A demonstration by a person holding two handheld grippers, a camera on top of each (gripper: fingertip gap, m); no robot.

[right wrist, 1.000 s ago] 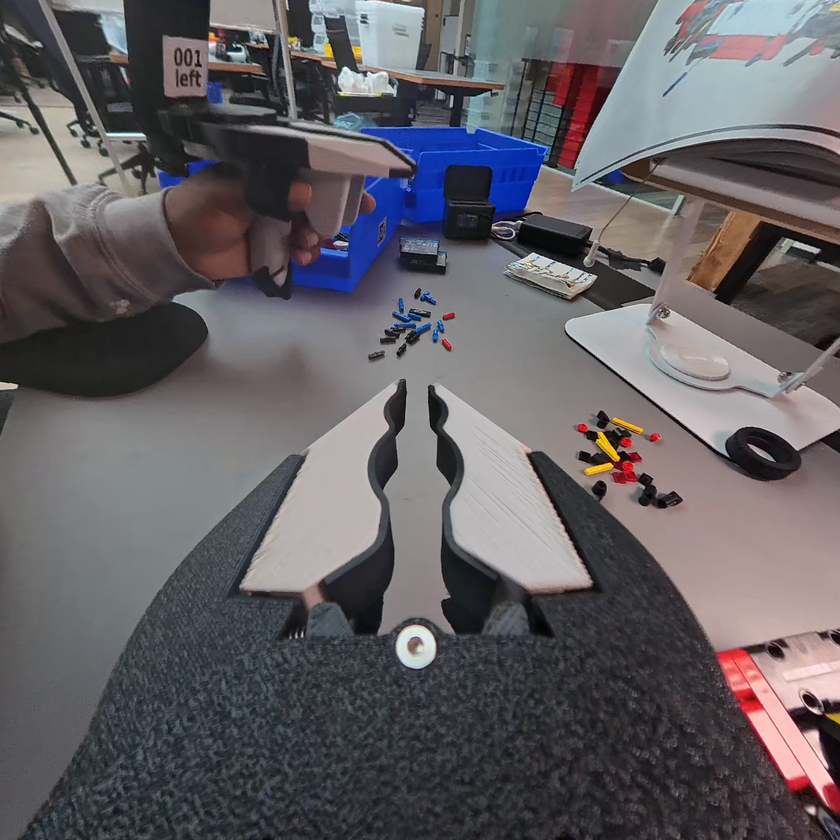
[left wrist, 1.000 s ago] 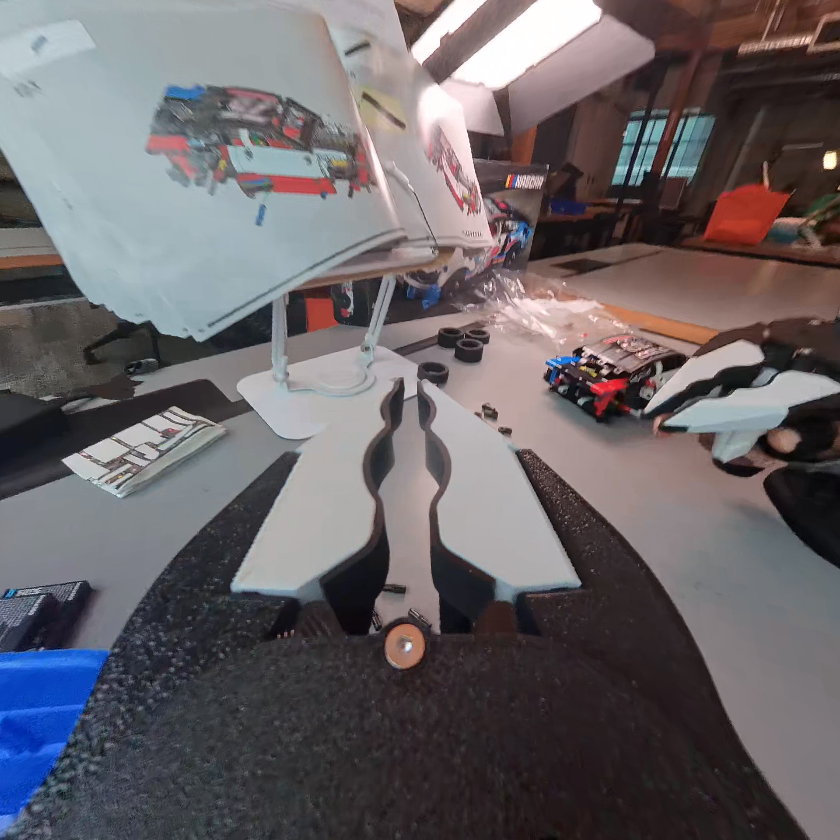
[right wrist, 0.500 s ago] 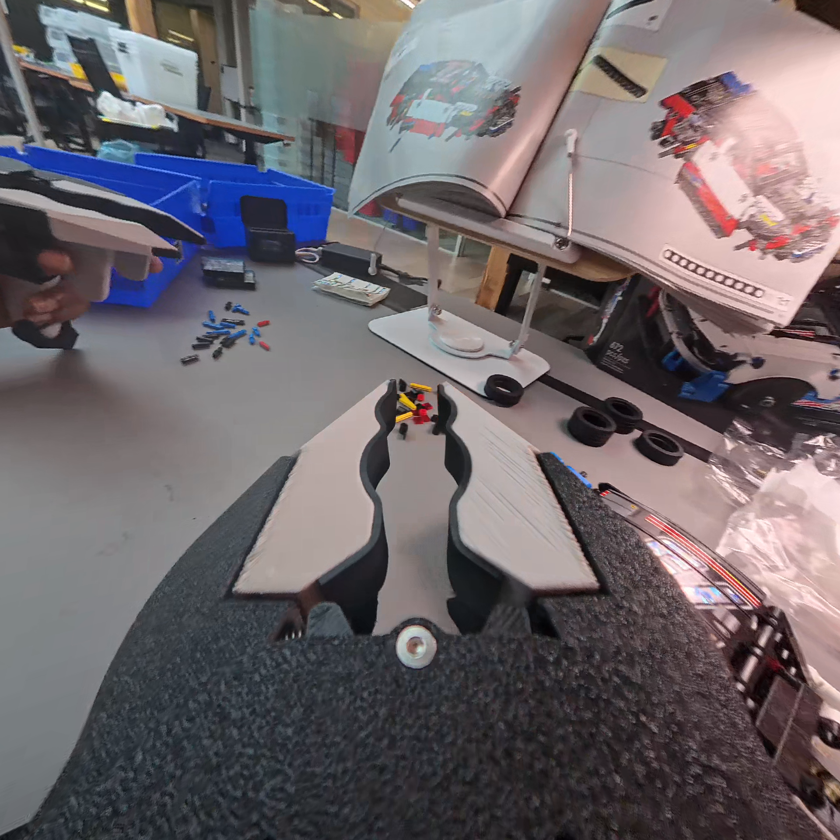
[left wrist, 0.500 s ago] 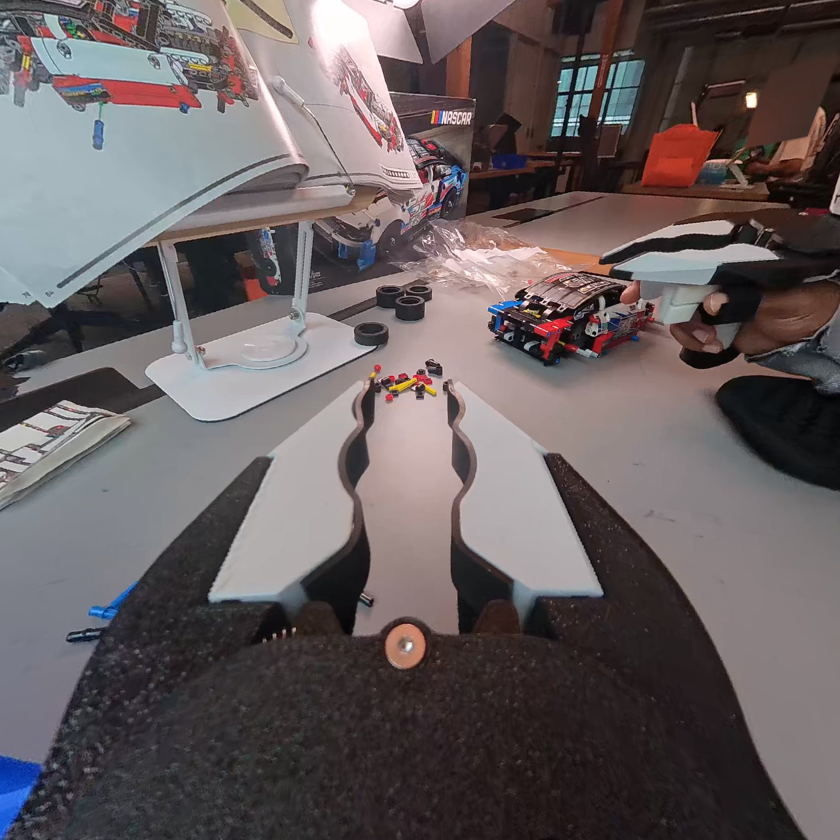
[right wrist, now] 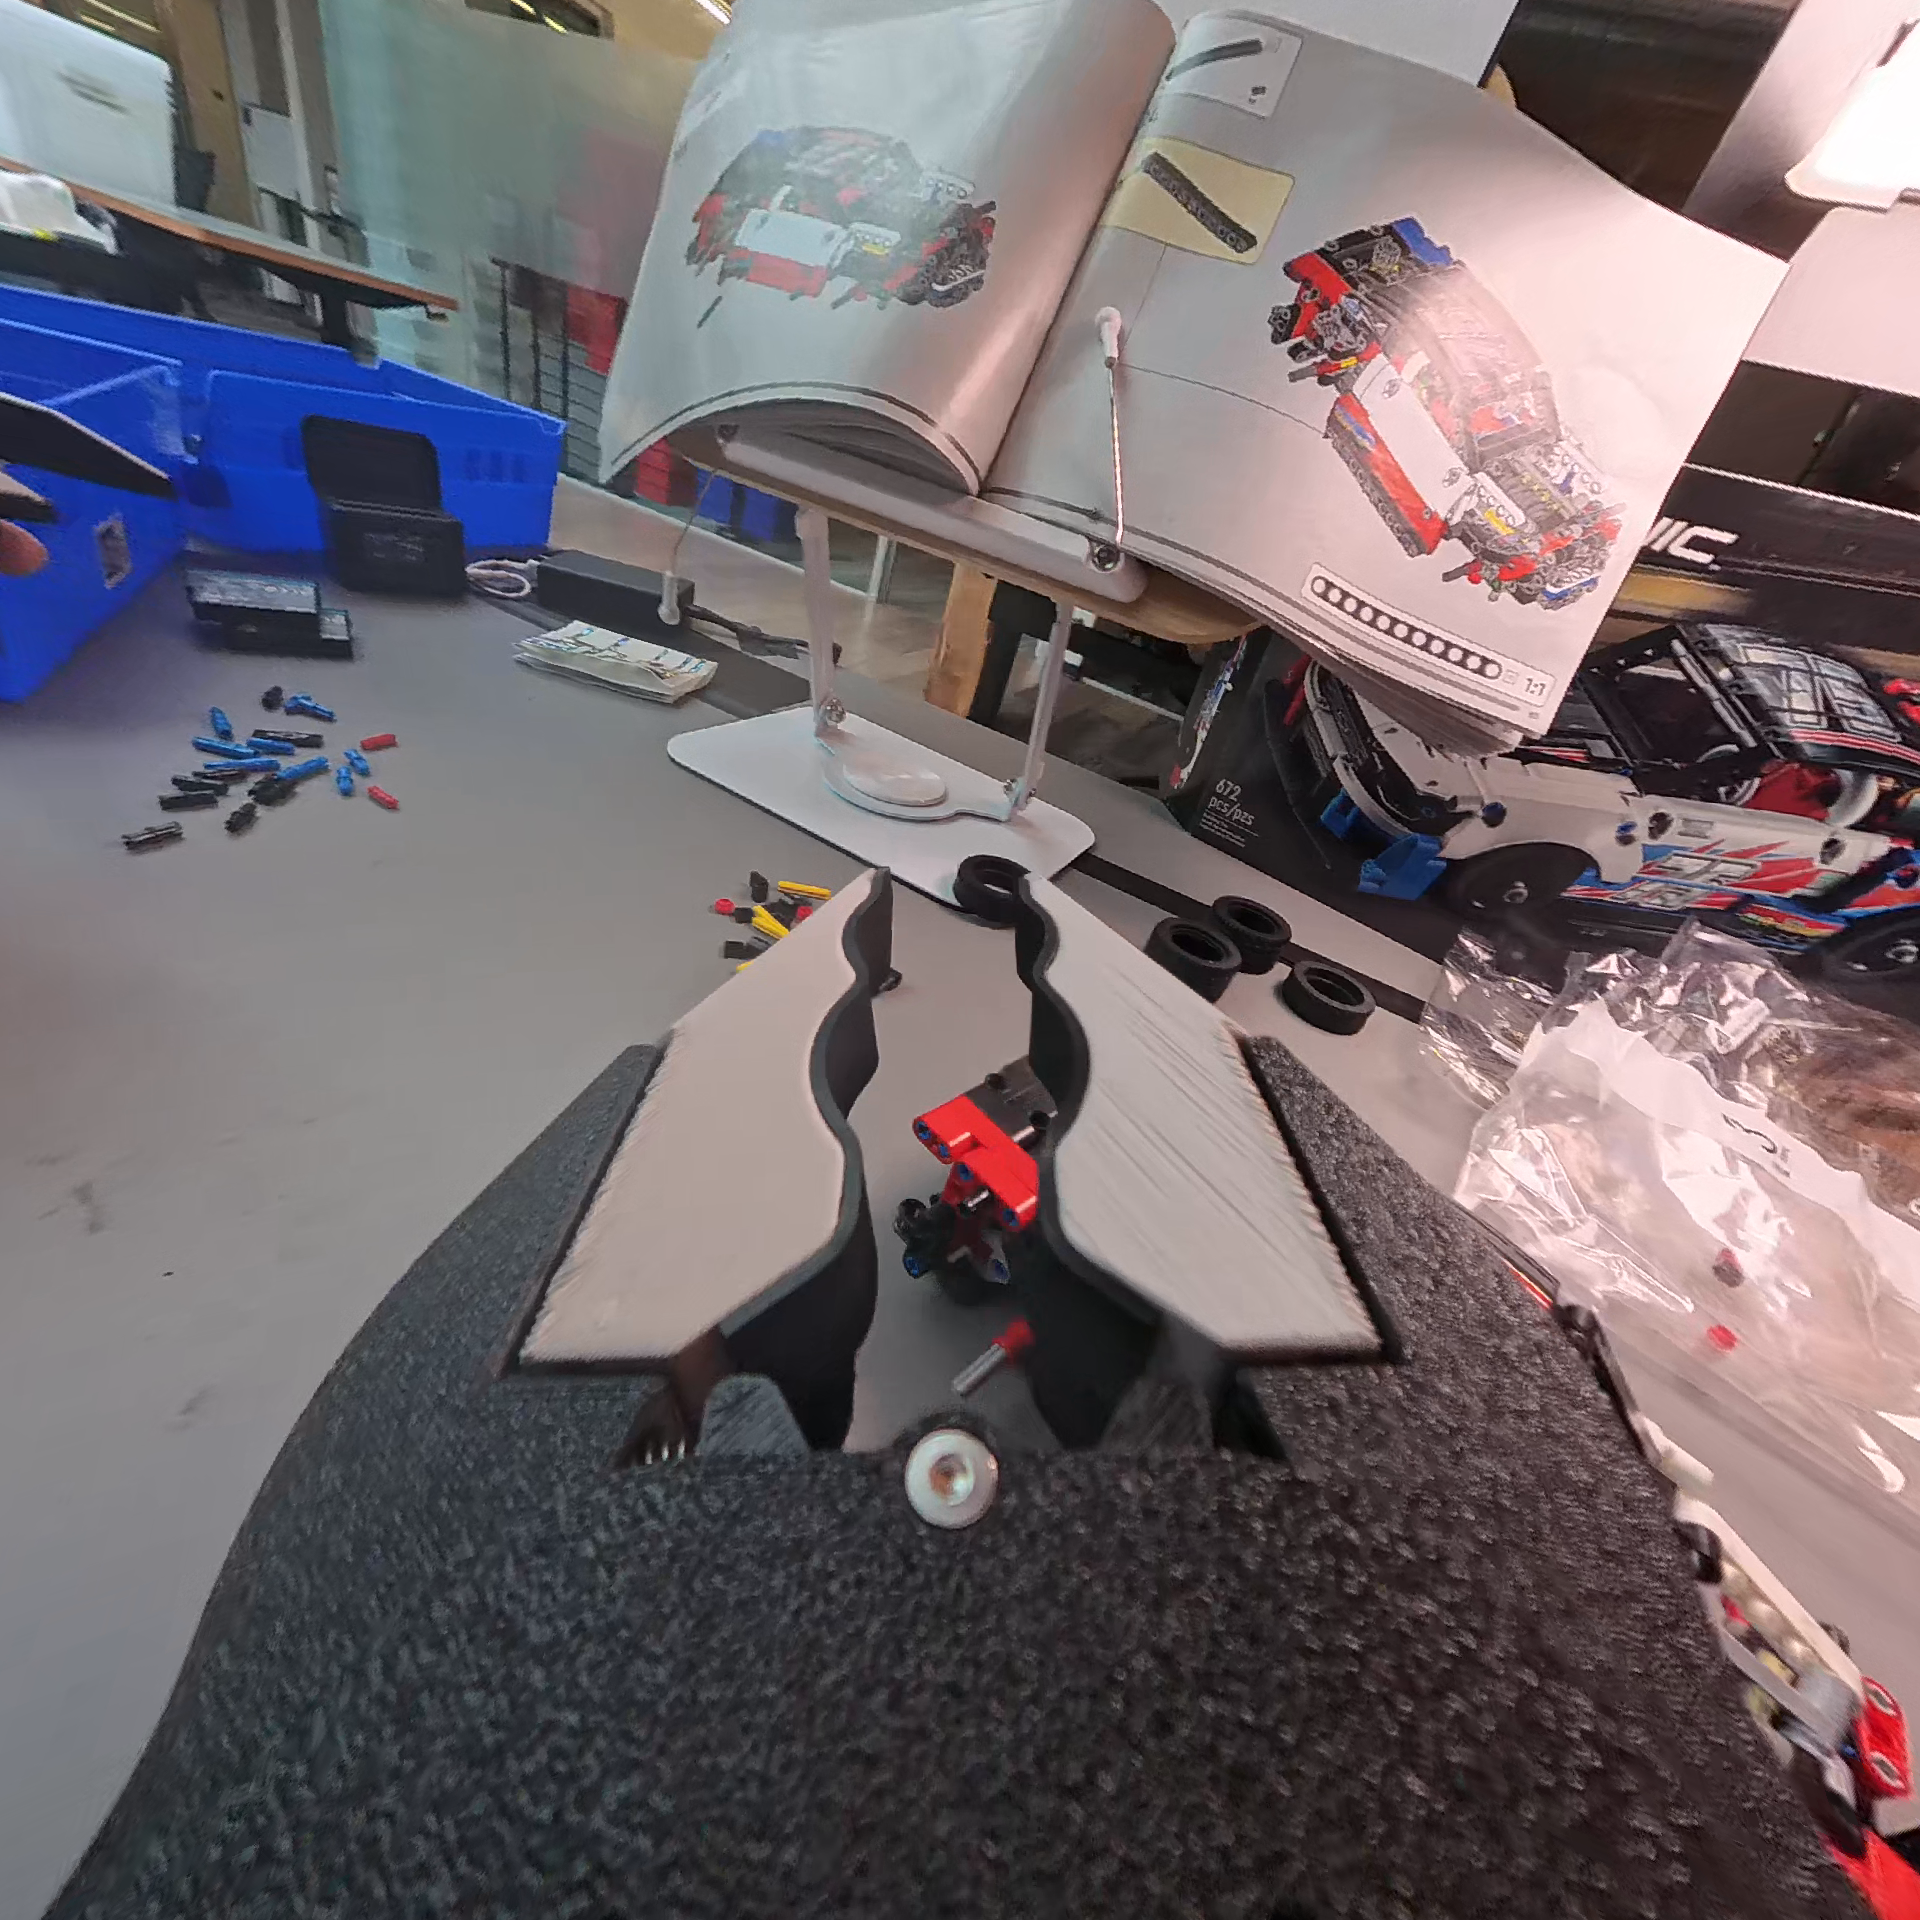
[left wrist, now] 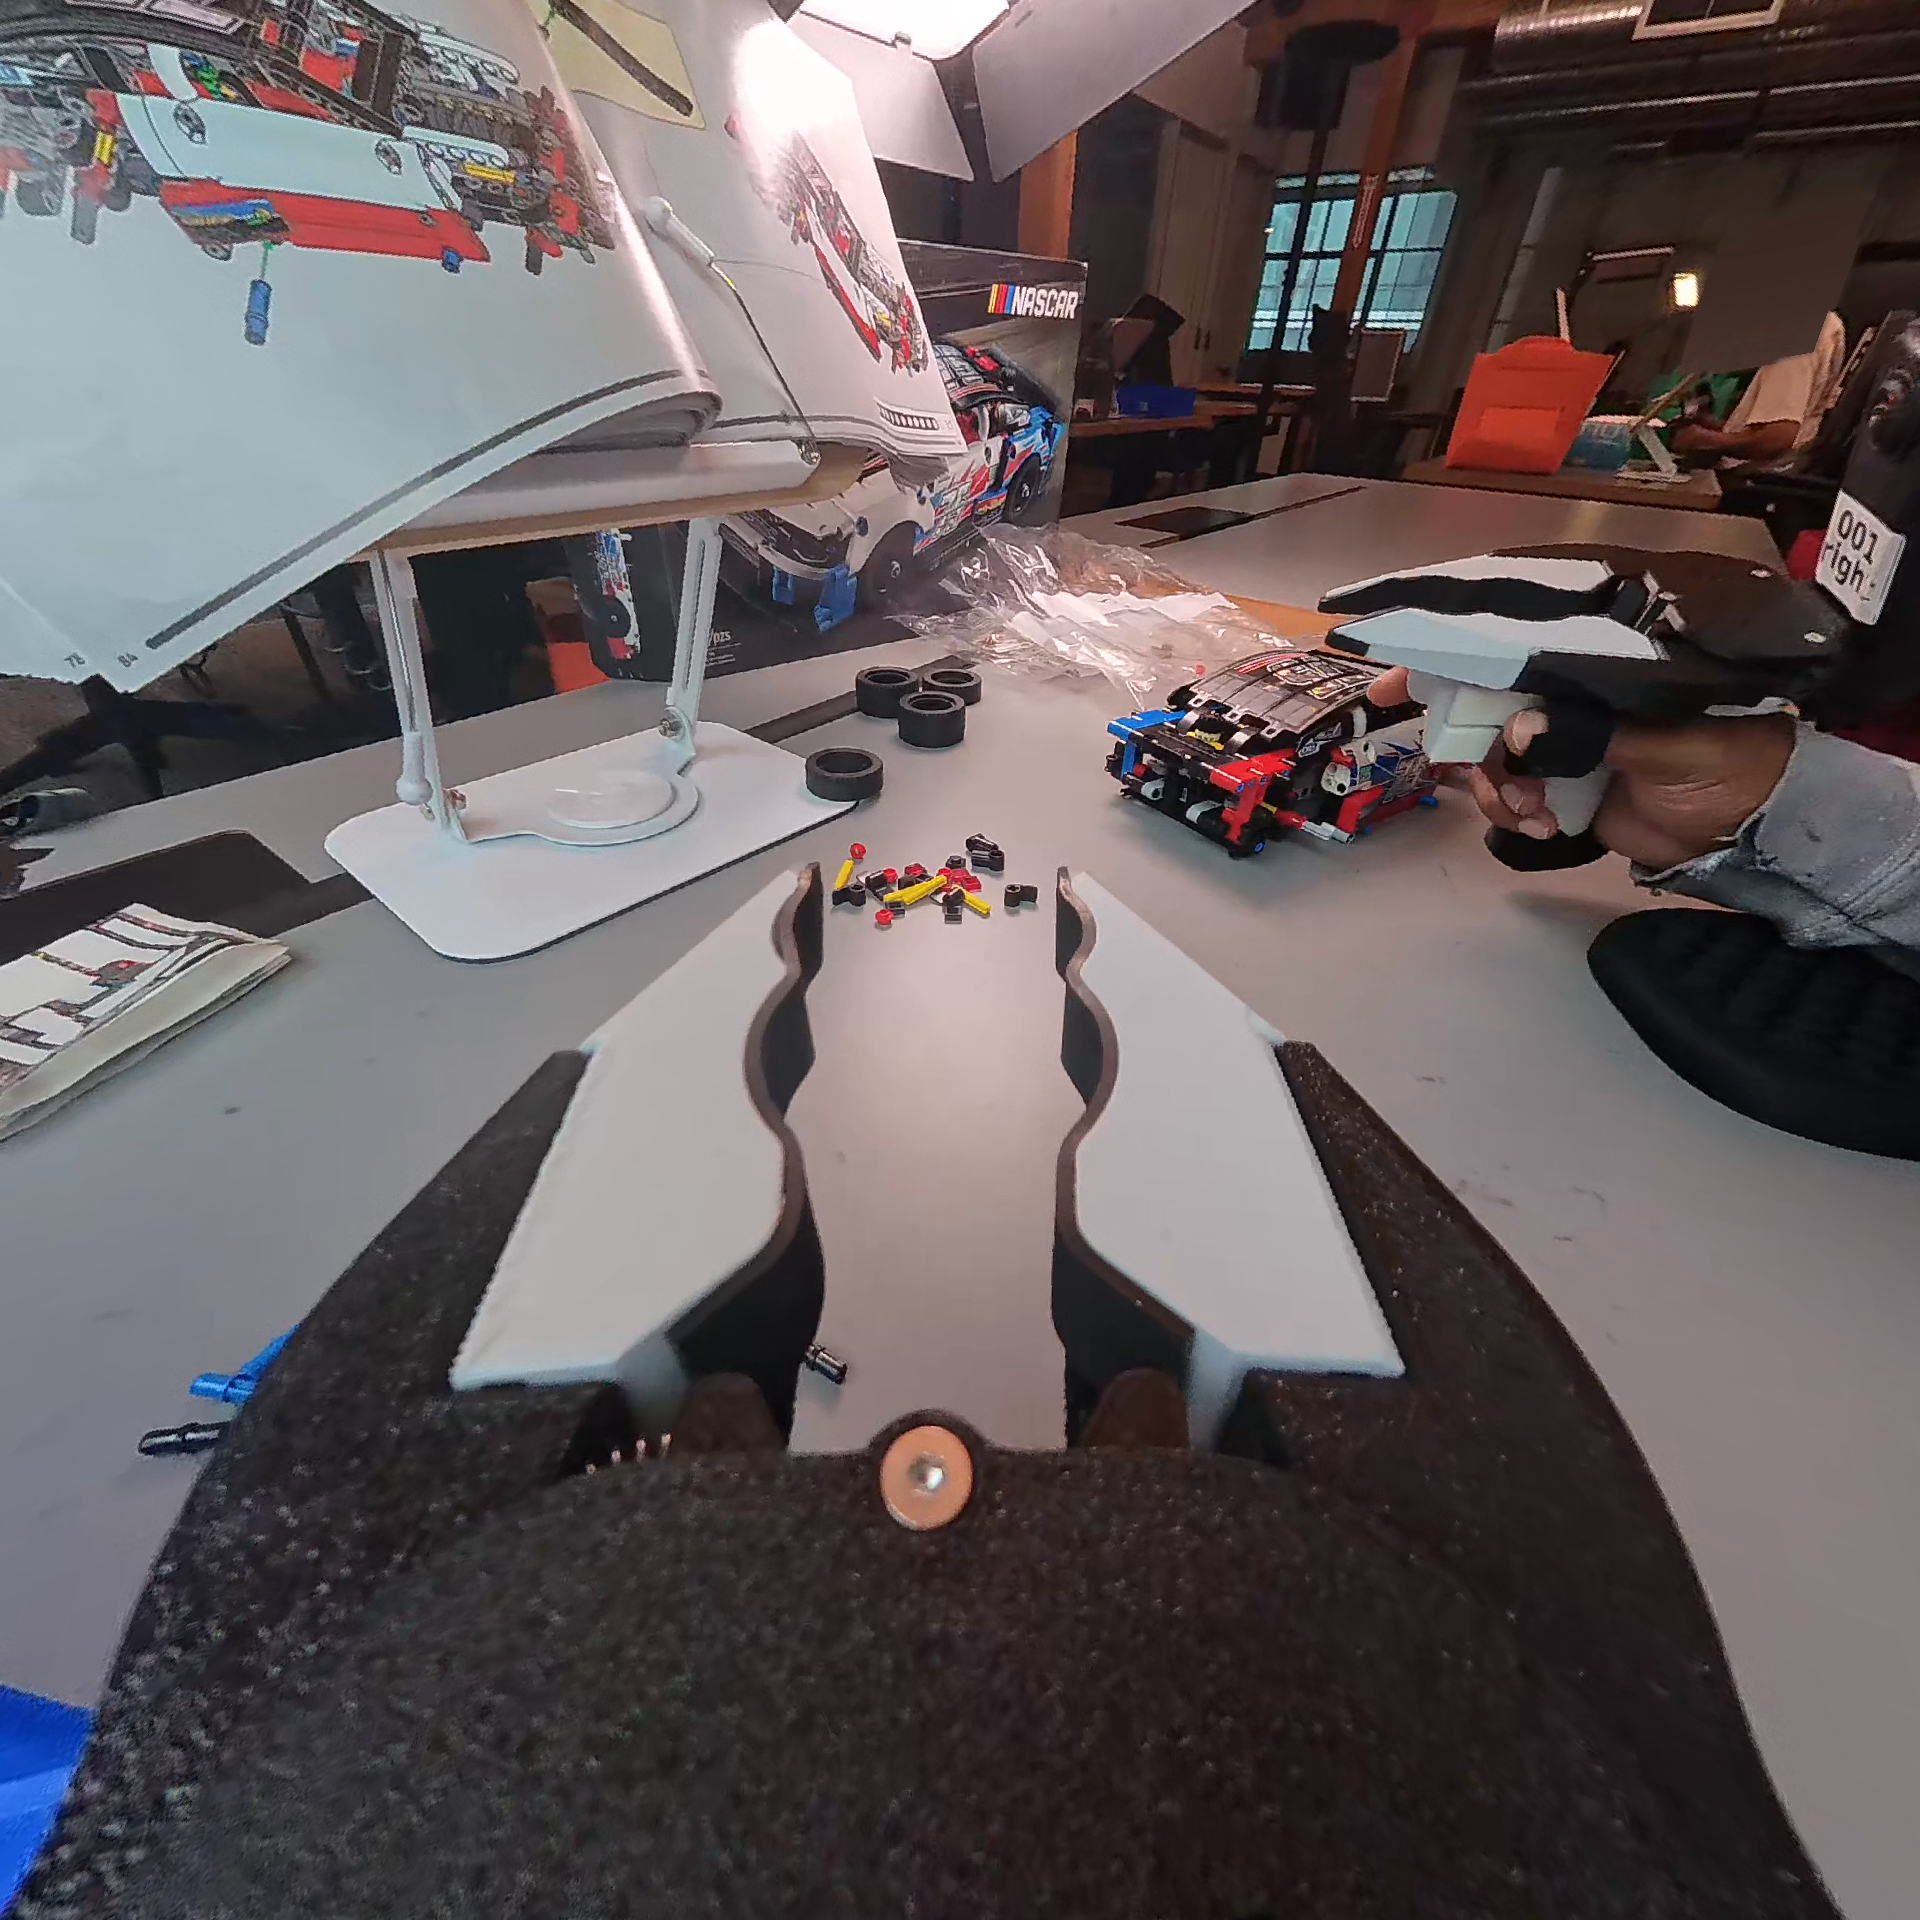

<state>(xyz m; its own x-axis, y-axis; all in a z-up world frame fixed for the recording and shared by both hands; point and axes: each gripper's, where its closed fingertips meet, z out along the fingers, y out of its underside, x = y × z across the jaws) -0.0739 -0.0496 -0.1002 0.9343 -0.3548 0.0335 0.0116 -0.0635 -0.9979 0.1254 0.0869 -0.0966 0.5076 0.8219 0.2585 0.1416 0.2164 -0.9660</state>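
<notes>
My left gripper (left wrist: 935, 894) is open and empty, low over the grey table (left wrist: 1351, 1039). Its fingertips stand just short of a small pile of red, yellow and black pieces (left wrist: 925, 883). My right gripper (right wrist: 956, 894) is open and grips nothing. It hovers over a black, red and blue model car (left wrist: 1278, 748), whose red part (right wrist: 971, 1164) shows through the gap between its fingers without touching the pads. A single black tyre (right wrist: 987, 883) lies just beyond its tips. In the left wrist view the right gripper (left wrist: 1351, 618) is above the car's roof.
An open instruction book on a white stand (left wrist: 582, 831) rises at the back. Three more tyres (left wrist: 920, 696), a car box (right wrist: 1662, 810) and clear bags (right wrist: 1714, 1143) lie to the right. Blue bins (right wrist: 364, 447), blue and black pins (right wrist: 260, 769) and a folded booklet (left wrist: 114, 987) are on the left. The gap from one gripper's tips to the other's is roughly 25 cm.
Both grippers' jaws opened from nearly shut. My left gripper swung down toward the small pile. My right gripper swung right, over the model car and toward the tyres.
</notes>
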